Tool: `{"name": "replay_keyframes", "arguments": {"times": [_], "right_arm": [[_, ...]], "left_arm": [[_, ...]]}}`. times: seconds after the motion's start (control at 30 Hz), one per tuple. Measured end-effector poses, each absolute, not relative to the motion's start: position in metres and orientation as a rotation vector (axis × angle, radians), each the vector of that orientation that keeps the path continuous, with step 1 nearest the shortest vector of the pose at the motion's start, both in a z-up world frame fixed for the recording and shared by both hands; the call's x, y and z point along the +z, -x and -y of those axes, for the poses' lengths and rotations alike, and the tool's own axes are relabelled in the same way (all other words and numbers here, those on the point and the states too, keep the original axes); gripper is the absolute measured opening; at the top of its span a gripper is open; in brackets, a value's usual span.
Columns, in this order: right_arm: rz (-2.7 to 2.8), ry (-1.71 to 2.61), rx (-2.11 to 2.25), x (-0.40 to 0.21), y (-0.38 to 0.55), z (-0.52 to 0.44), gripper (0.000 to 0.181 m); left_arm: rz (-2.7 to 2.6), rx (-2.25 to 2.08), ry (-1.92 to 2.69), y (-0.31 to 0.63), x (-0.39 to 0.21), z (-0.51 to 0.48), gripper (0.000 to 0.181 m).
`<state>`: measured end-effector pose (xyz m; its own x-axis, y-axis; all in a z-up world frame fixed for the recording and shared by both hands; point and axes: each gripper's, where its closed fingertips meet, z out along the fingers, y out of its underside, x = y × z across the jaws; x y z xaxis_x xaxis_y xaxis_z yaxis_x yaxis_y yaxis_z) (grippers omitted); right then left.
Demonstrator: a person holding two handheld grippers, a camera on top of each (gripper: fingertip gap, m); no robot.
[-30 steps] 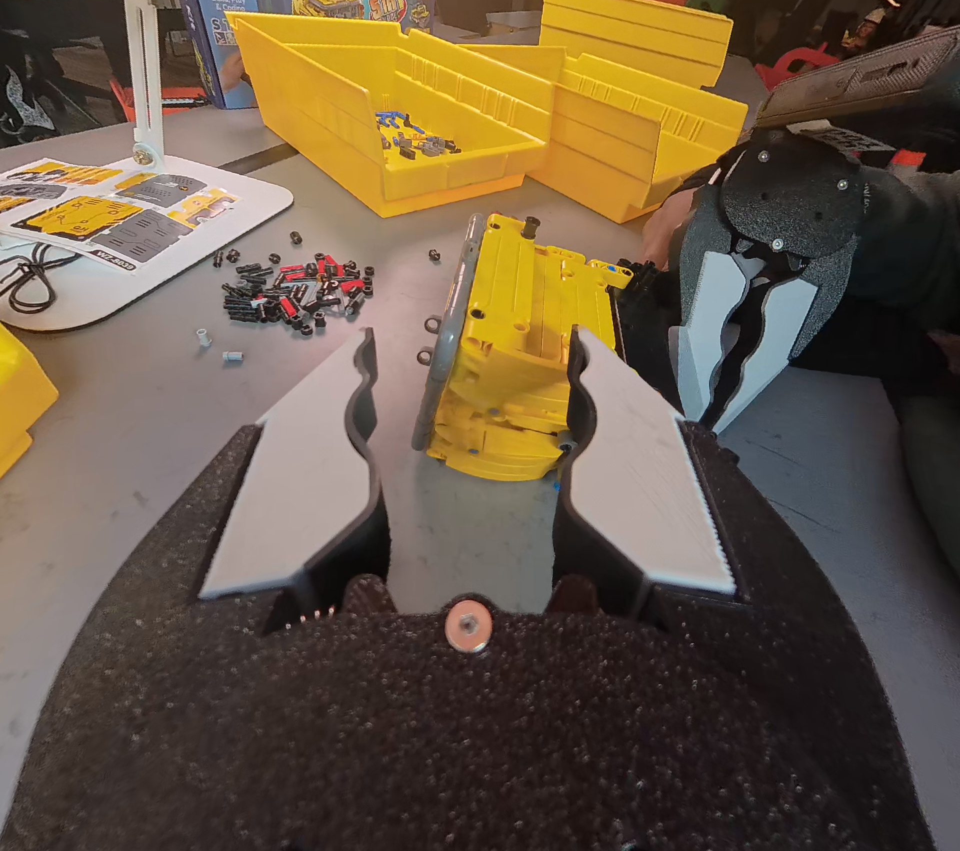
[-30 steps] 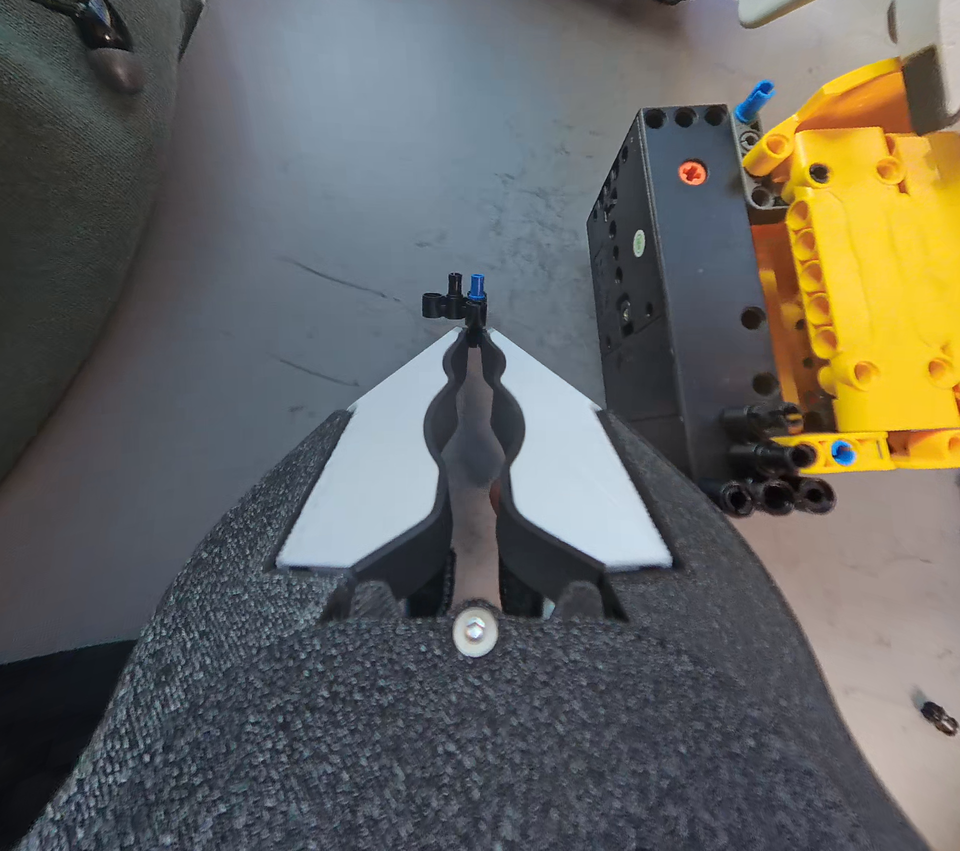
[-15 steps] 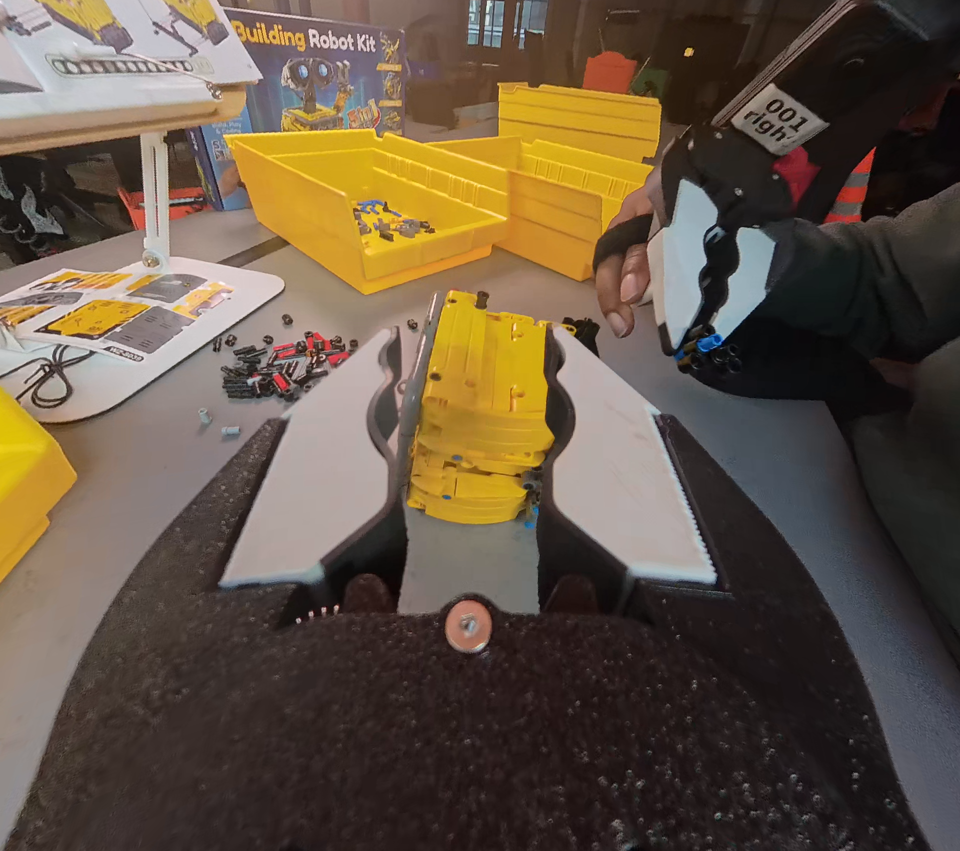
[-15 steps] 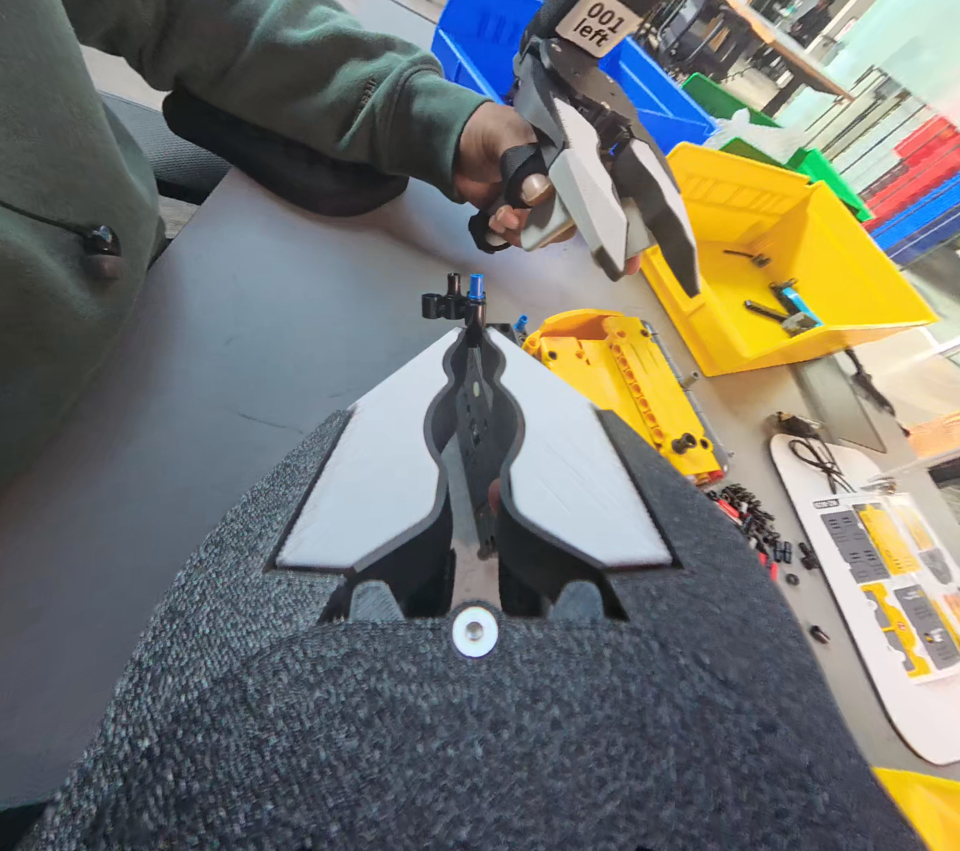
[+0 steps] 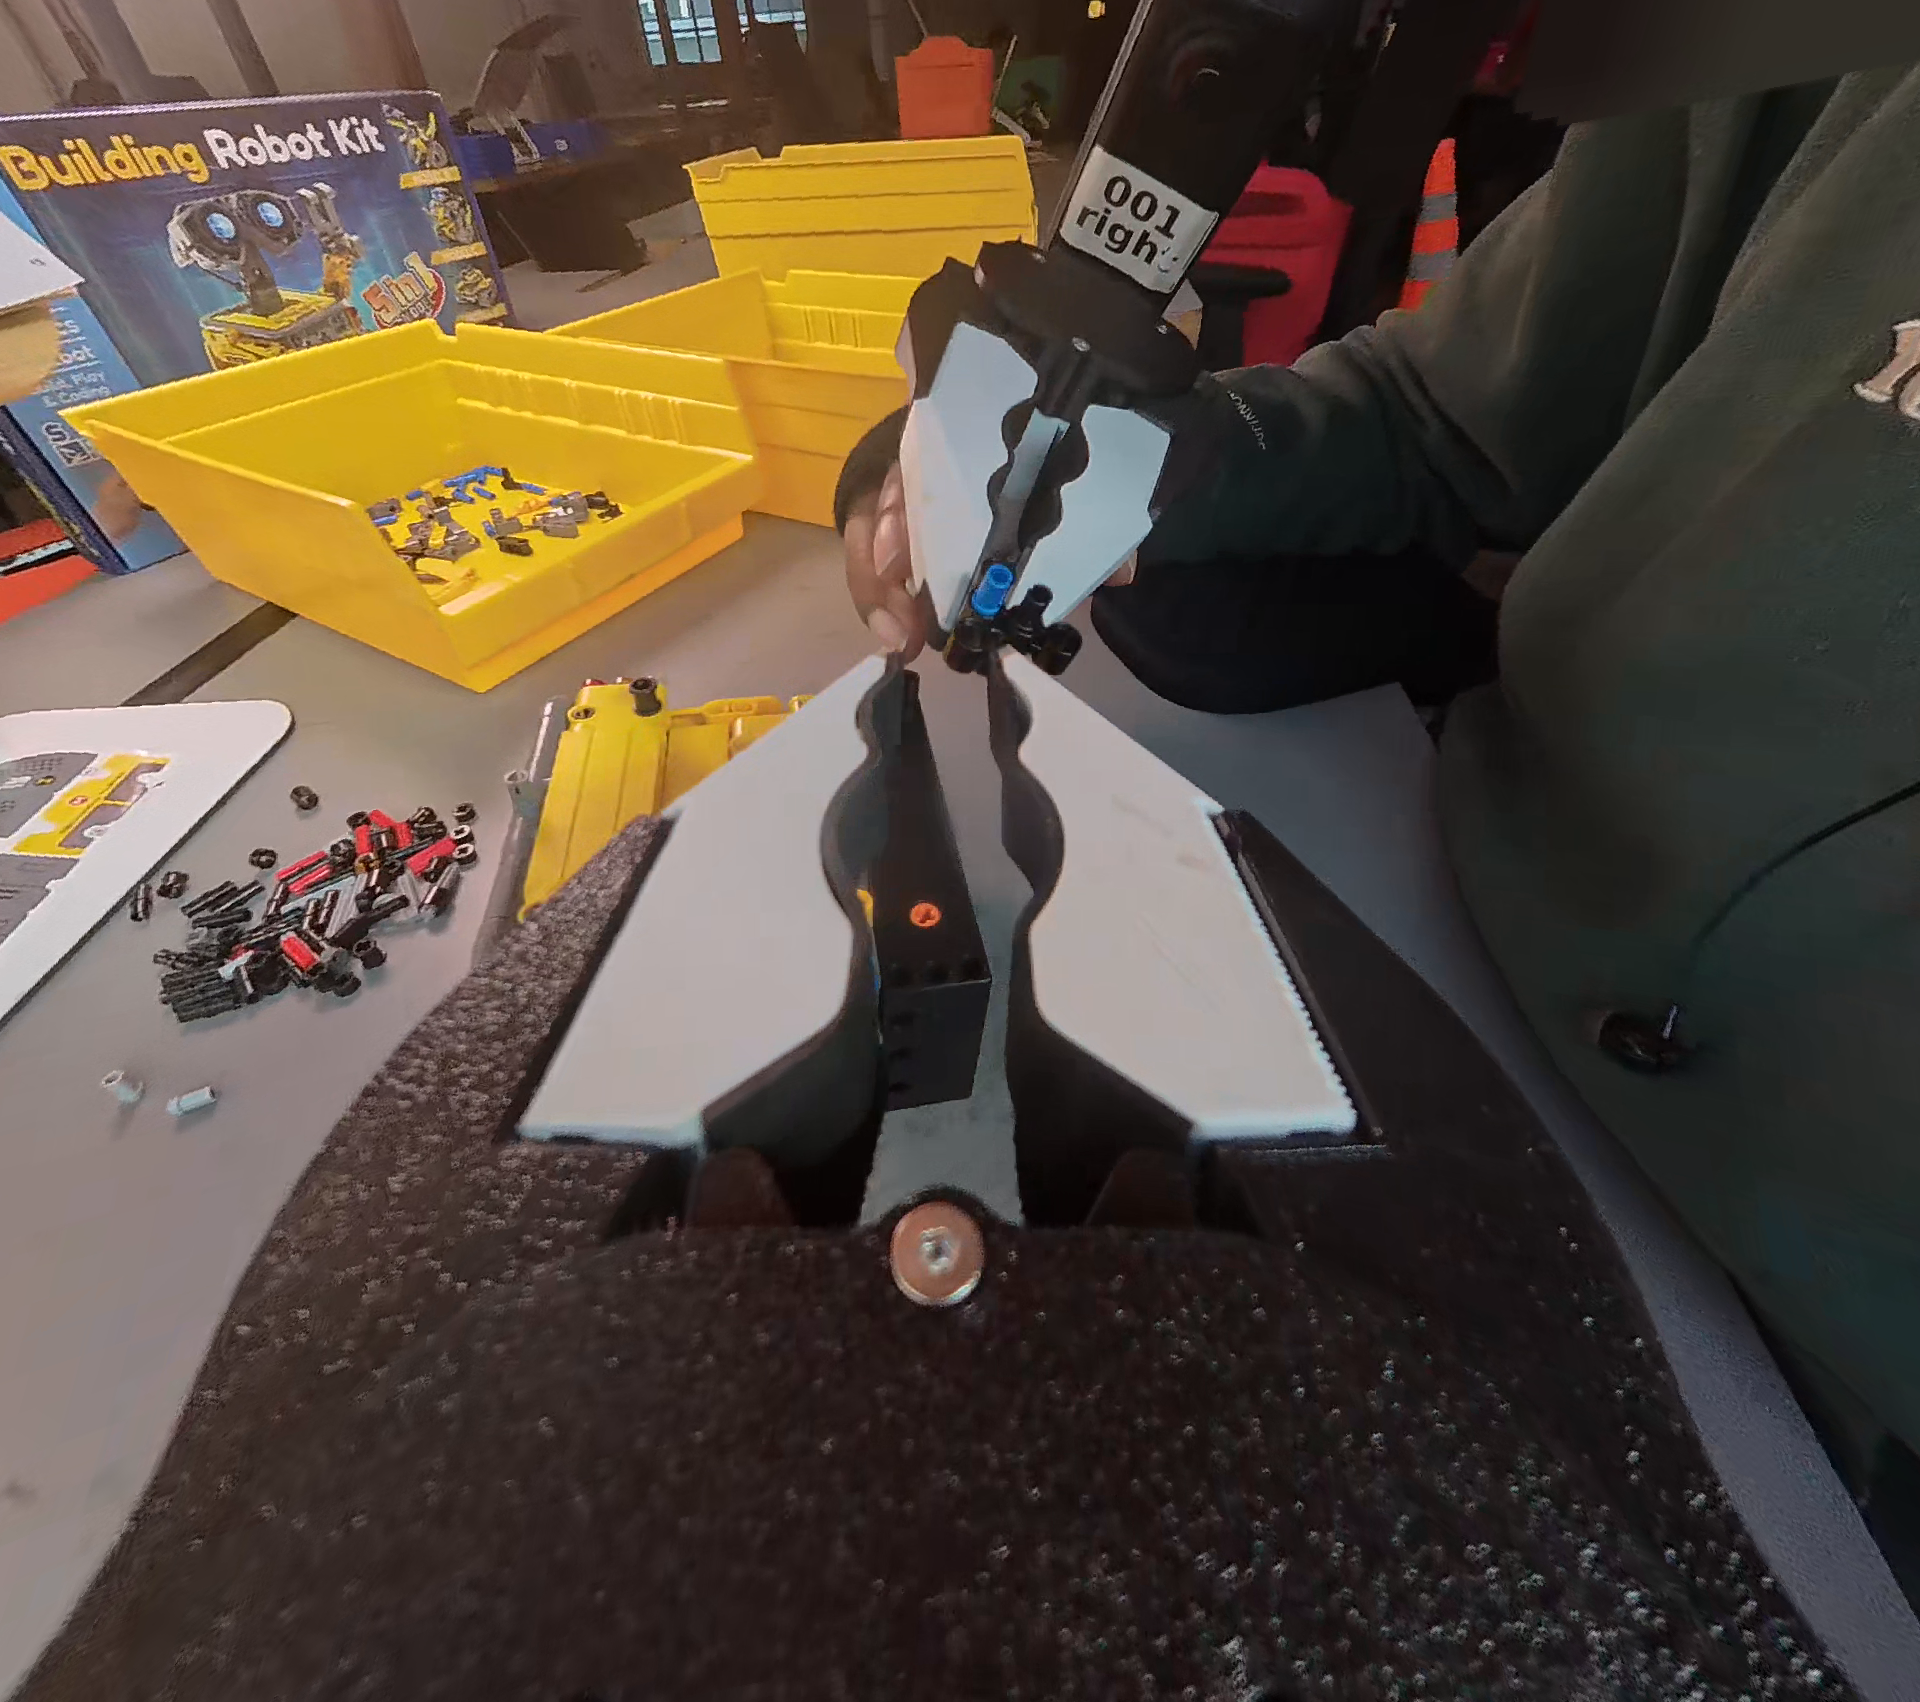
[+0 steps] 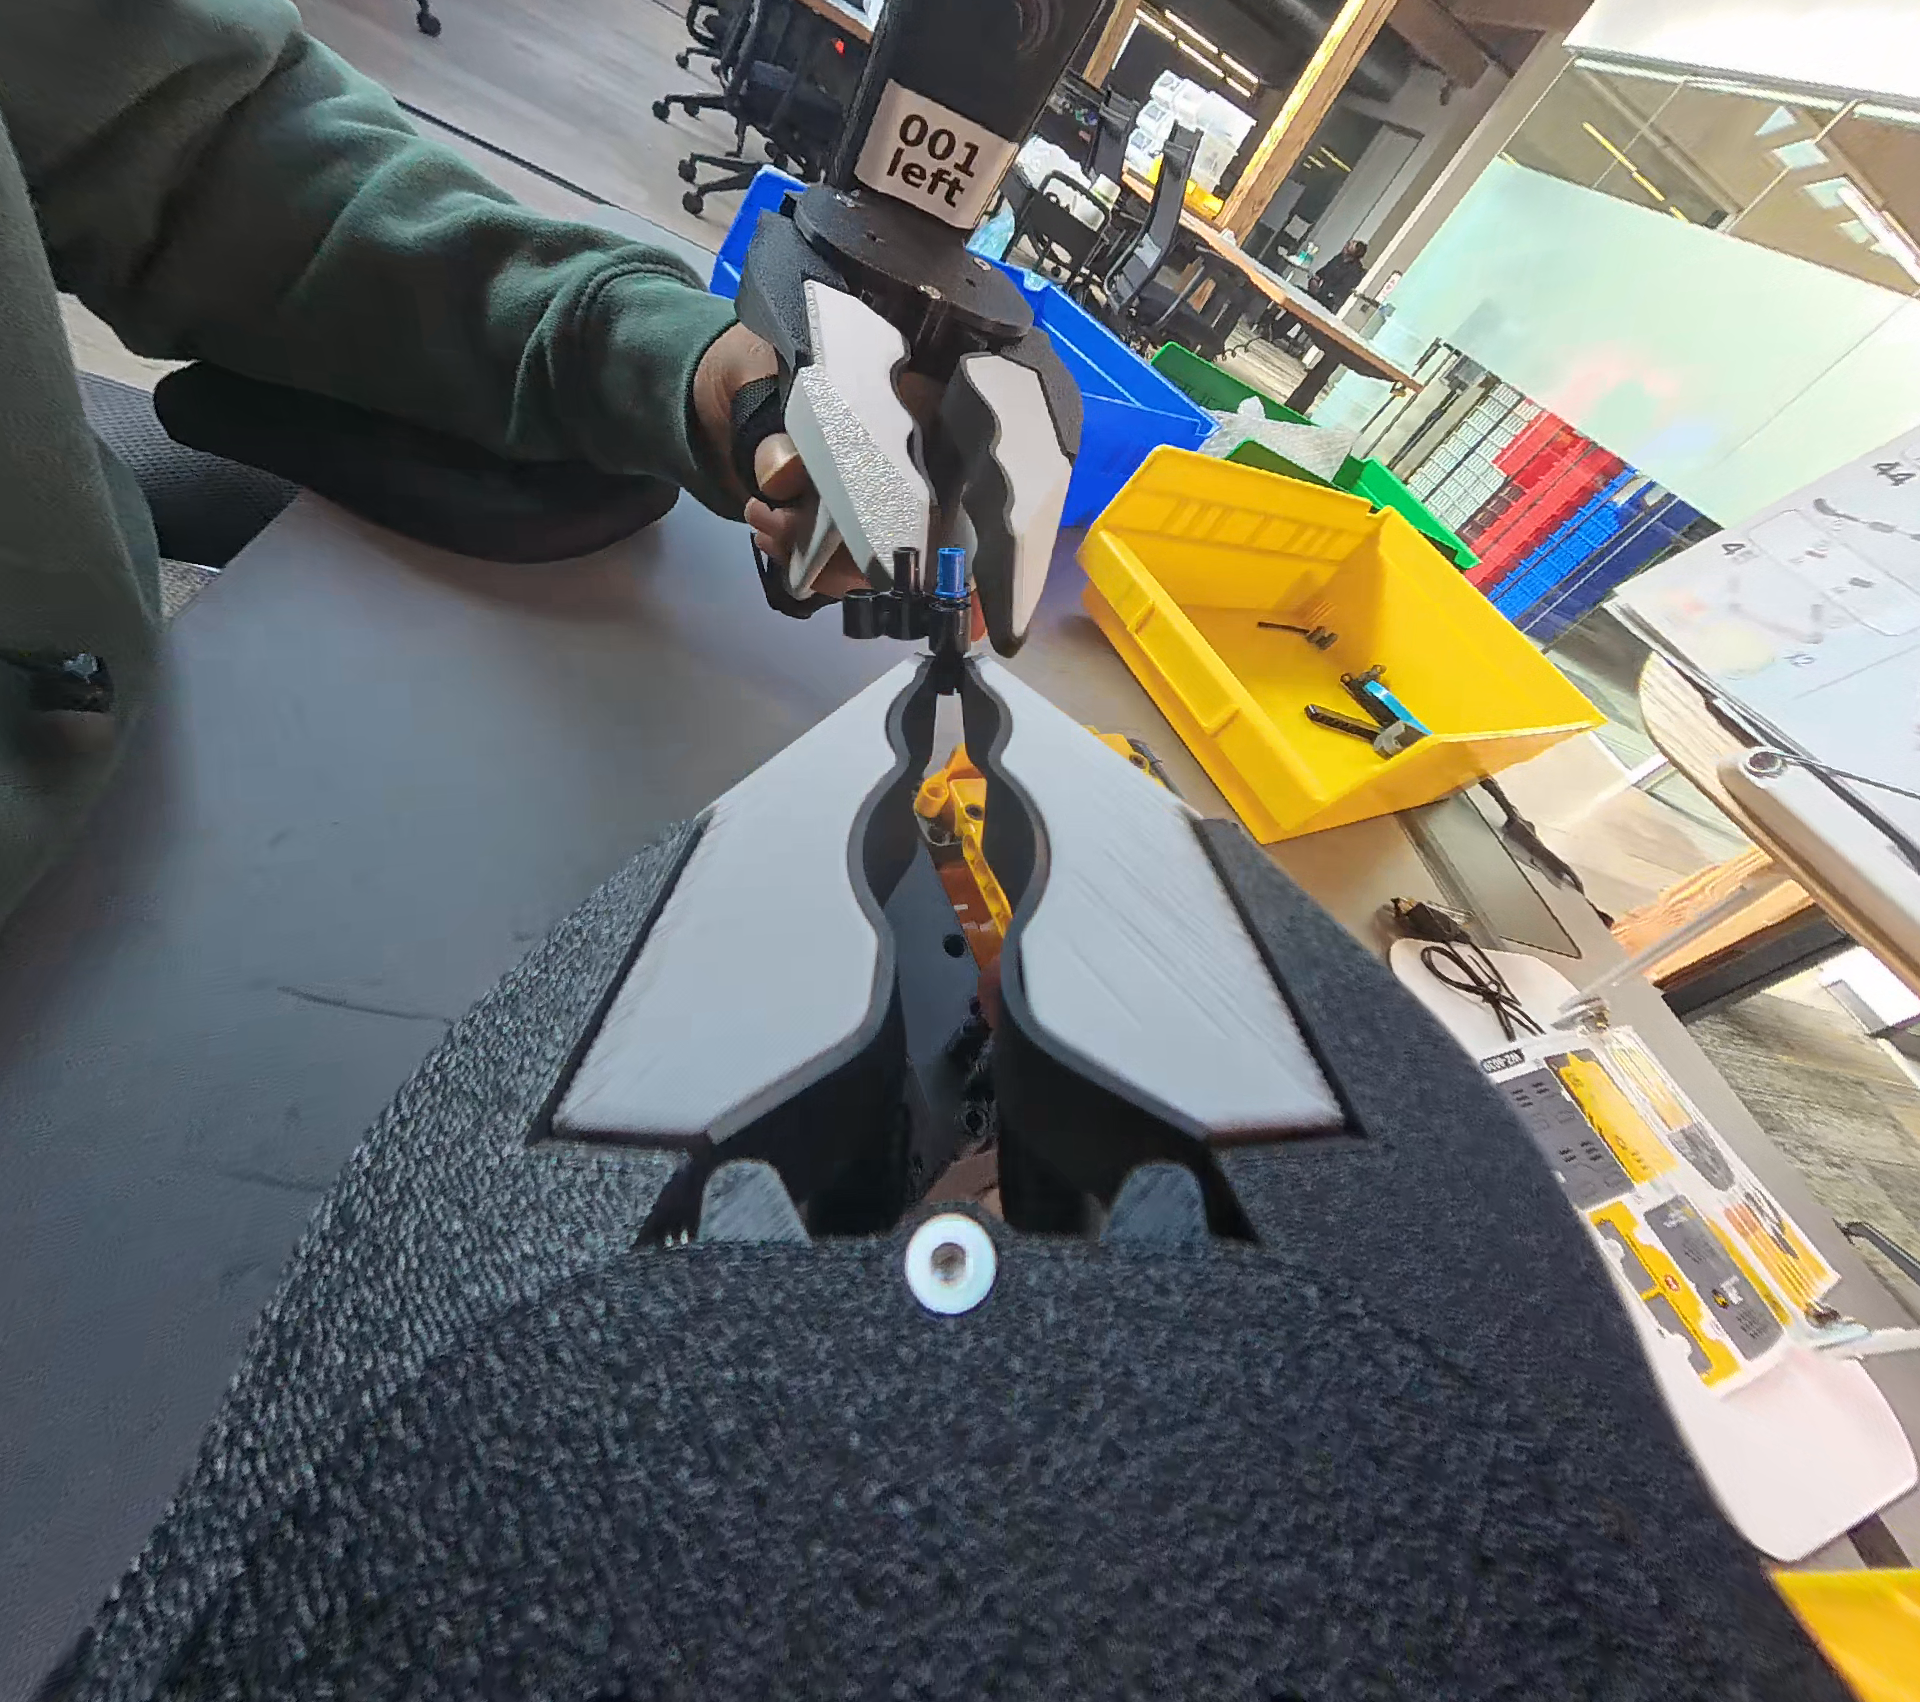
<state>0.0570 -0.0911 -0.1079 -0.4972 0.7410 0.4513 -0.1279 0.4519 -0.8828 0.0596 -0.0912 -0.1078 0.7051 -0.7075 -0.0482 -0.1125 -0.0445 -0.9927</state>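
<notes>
Quick note from my remote seat: my left gripper was spread around the yellow assembly a second ago. Now it is up off the counter, its fingers drawn in to a narrow gap and pinching nothing. The assembly lies on the counter below, with its black block showing through that gap. My right gripper has swung up from pointing at the counter. It now faces the left one tip to tip at 12 o'clock, very close, and I cannot tell if they touch. Its fingers are pressed together on the small black connector with a blue pin, which sticks out past the tips between the two grippers. The connector is in the air, above the assembly, not on it. A loose pile of black and red pins sits at 9 o'clock and a yellow bin of parts at 11 o'clock. The kit box stands behind the bin.
</notes>
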Motion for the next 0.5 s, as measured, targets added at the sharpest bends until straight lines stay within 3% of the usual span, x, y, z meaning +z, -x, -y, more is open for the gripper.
{"name": "replay_keyframes", "arguments": {"times": [0.5], "right_arm": [[1.707,0.664,1.124,-0.108,-0.046,0.066,0.012]], "left_arm": [[-0.64,-0.309,1.591,-0.04,-0.112,0.077,0.006]]}}
